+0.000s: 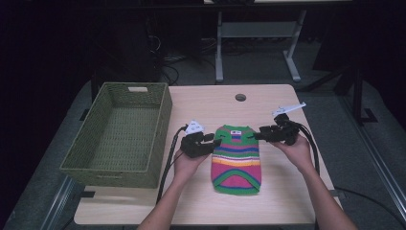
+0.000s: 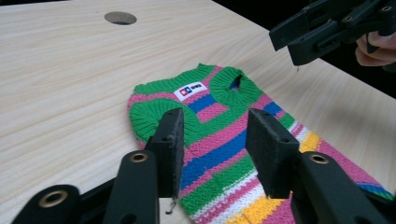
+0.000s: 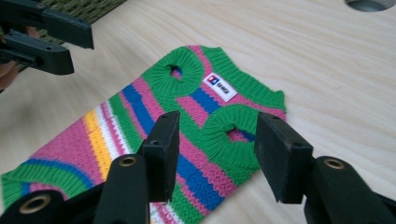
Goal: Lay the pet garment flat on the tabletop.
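Note:
A small knitted sweater (image 1: pixel 237 160) with green, pink, blue and yellow stripes lies flat on the wooden table (image 1: pixel 201 105), its neck end with a white label toward the far side. My left gripper (image 1: pixel 218 141) hovers at the sweater's left shoulder, open, with nothing pinched. In the left gripper view its jaws (image 2: pixel 215 126) stand apart over a green armhole of the sweater (image 2: pixel 210 116). My right gripper (image 1: pixel 257 135) is at the right shoulder, also open. In the right gripper view its jaws (image 3: pixel 217 126) straddle the other armhole of the sweater (image 3: pixel 140 107).
A green woven basket (image 1: pixel 110 170), empty, stands at the table's left side. A round cable hole (image 1: pixel 240 97) sits near the far edge. Desk legs and cables lie on the floor beyond the table.

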`<state>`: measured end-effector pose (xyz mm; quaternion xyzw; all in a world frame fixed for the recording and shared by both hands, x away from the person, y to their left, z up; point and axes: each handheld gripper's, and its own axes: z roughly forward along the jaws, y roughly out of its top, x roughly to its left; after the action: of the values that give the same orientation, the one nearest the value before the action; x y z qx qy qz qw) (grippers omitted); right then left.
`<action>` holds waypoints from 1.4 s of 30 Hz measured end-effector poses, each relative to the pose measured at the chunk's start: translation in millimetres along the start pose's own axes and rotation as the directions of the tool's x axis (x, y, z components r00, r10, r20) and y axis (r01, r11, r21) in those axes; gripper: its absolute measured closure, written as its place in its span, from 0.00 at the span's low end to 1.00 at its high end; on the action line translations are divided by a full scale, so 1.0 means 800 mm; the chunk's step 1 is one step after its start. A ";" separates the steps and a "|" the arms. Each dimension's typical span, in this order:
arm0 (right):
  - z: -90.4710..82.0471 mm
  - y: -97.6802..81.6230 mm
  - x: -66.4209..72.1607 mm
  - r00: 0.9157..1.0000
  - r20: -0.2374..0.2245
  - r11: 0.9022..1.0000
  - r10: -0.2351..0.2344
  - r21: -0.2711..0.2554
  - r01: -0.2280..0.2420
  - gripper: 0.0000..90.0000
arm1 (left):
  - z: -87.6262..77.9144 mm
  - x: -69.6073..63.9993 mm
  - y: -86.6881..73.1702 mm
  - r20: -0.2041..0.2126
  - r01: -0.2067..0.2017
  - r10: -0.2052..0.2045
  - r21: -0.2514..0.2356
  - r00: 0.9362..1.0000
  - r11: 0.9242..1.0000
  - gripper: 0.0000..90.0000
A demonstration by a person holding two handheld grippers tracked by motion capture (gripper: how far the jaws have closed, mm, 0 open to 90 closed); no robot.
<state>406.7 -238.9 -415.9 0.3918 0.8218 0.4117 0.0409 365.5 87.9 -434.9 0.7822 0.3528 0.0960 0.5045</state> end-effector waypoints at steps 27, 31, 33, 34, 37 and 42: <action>-0.031 -0.048 0.002 0.990 -0.139 1.000 -0.003 0.020 0.005 0.38 | -0.028 -0.019 -0.019 0.086 -0.006 0.002 0.042 0.996 0.999 0.31; -0.034 -0.056 0.003 0.989 -0.146 1.000 -0.004 0.024 0.008 0.37 | -0.032 -0.022 -0.024 0.084 -0.014 0.010 0.048 0.996 0.999 0.31; -0.036 -0.060 0.005 0.989 -0.146 1.000 -0.004 0.021 0.007 0.37 | -0.035 -0.024 -0.027 0.087 -0.015 0.011 0.048 0.996 0.999 0.30; -0.037 -0.061 0.005 0.989 -0.149 1.000 -0.005 0.019 0.008 0.37 | -0.036 -0.025 -0.029 0.088 -0.014 0.009 0.046 0.996 0.999 0.30; -0.041 -0.067 0.007 0.989 -0.148 1.000 -0.004 0.014 0.006 0.37 | -0.040 -0.026 -0.034 0.090 -0.017 0.012 0.054 0.996 0.998 0.30; -0.046 -0.073 0.009 0.989 -0.147 1.000 0.003 0.015 0.000 0.35 | -0.046 -0.027 -0.041 0.105 -0.003 -0.003 0.057 0.994 0.998 0.28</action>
<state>351.7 -278.1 -431.4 0.3613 0.8254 0.4332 -0.0230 316.1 108.1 -441.7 0.8001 0.3283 0.0445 0.5000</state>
